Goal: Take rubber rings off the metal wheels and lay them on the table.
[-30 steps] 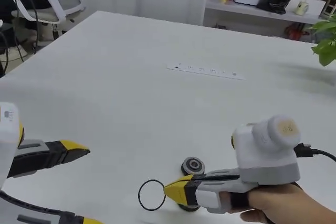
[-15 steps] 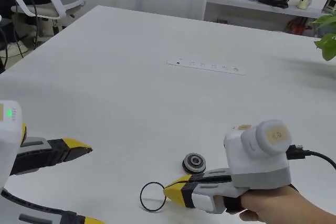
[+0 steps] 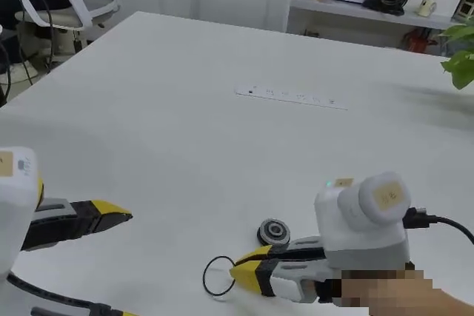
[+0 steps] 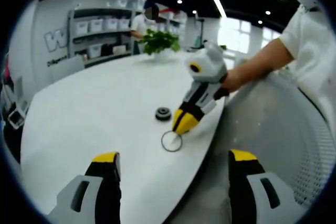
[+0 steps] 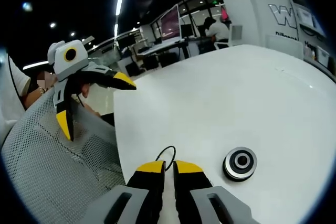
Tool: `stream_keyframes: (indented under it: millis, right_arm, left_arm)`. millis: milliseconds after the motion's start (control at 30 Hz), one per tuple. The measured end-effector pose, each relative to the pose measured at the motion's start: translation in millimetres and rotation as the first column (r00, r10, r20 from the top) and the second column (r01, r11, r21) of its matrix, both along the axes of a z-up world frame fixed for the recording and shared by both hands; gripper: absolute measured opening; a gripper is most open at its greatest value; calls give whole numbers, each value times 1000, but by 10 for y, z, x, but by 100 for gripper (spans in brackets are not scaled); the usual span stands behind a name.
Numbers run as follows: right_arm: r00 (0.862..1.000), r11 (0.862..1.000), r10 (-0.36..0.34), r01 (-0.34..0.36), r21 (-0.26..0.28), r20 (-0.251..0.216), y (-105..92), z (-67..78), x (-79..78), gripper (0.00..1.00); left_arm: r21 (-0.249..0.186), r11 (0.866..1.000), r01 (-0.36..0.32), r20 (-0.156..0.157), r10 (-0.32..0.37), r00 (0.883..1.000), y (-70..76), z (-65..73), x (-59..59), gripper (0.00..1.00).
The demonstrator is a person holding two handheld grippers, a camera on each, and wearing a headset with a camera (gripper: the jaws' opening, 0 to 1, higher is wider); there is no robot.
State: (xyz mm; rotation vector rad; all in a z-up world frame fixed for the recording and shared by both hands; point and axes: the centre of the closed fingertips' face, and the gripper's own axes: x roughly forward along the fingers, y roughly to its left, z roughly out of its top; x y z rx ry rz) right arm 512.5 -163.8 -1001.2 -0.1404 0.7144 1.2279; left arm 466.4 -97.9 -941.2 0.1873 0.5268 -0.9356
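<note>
Low centre in the head view, the right tool (image 3: 237, 272) is closed on the near edge of the rubber ring (image 3: 218, 276), which lies on the desk (image 3: 222, 146) beside the metal wheel (image 3: 274, 232), while the left tool (image 4: 173, 158) gapes wide and empty; a late release could drag the ring off the desk's near edge.

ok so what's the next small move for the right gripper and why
Probably open the right gripper and let go: its jaws look shut on the rubber ring, which already lies flat on the table near the metal wheel.
</note>
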Motion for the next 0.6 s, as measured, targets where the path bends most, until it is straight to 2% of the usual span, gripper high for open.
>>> stream_keyframes:
  millis: [200,367,600]
  right_arm:
    - [1000,1000,-21,21,-1,19,-32,47,72,5]
    - [999,999,-35,35,14,36,-54,138,124,5]
    - [996,998,-51,48,40,79,-79,296,190,8]
  left_arm:
    - [-2,1000,-12,6,12,1000,22,9,18,86]
    - [19,1000,-6,12,5,1000,32,-6,22,86]
    - [21,1000,-5,7,5,1000,32,-17,25,87]
